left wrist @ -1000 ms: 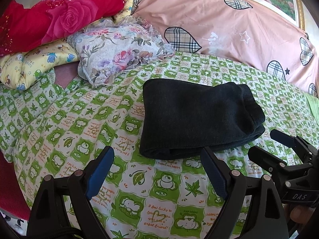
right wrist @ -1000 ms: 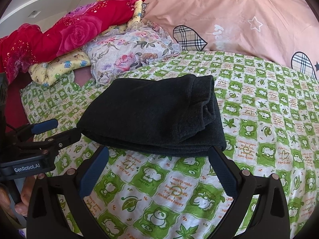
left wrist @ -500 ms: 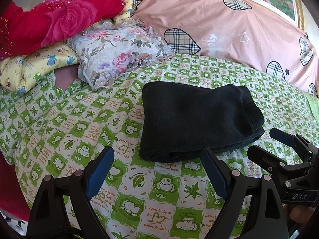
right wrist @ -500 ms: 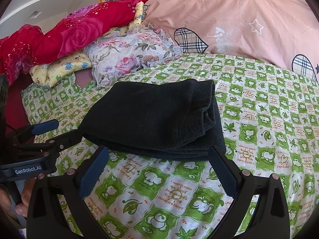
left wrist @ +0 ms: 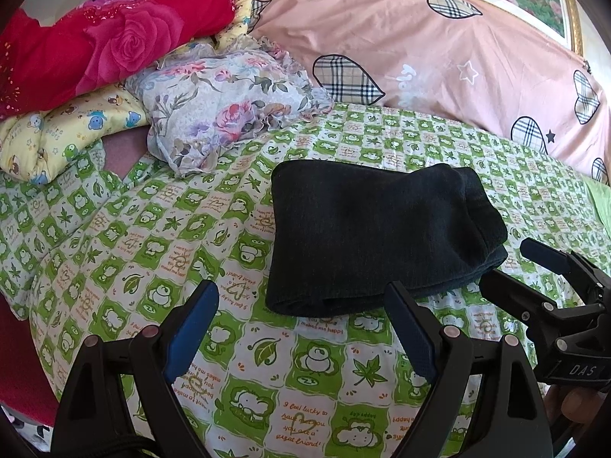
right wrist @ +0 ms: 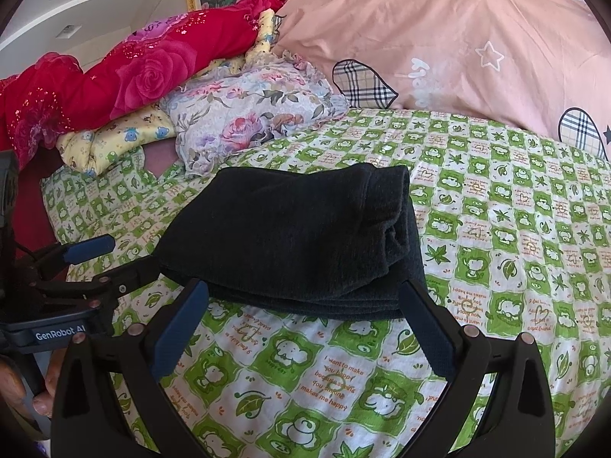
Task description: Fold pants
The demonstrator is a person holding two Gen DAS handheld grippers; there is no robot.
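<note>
Pants point(left wrist: 378, 236) pretty much done by the look of it: dark, folded into a thick rectangular bundle, lying flat on the green frog-print bedsheet point(left wrist: 152, 229), well short of the floral pillow point(left wrist: 229, 107) and the pink duvet point(left wrist: 439, 61) at the back. Left claw point(left wrist: 301, 328) spread wide, holding nothing, parked just in front of the bundle's near edge. Right claw point(right wrist: 305, 324) same deal: wide open, empty, tips either side of the near edge, maybe brushing it, hard to tell.

Probably just tidy-up left. Worth checking that right-hand end, where the layers look bunchy and stacked rather than flush. If squaring up, better to nudge the stack from the sides with both claws at once than to pinch one layer, since thick knit like this likely drags the top layer off the rest. Low and slow, so the sheet underneath doesn't ruck up. If it looks even enough, fine to back both claws straight off without snagging the edge.
</note>
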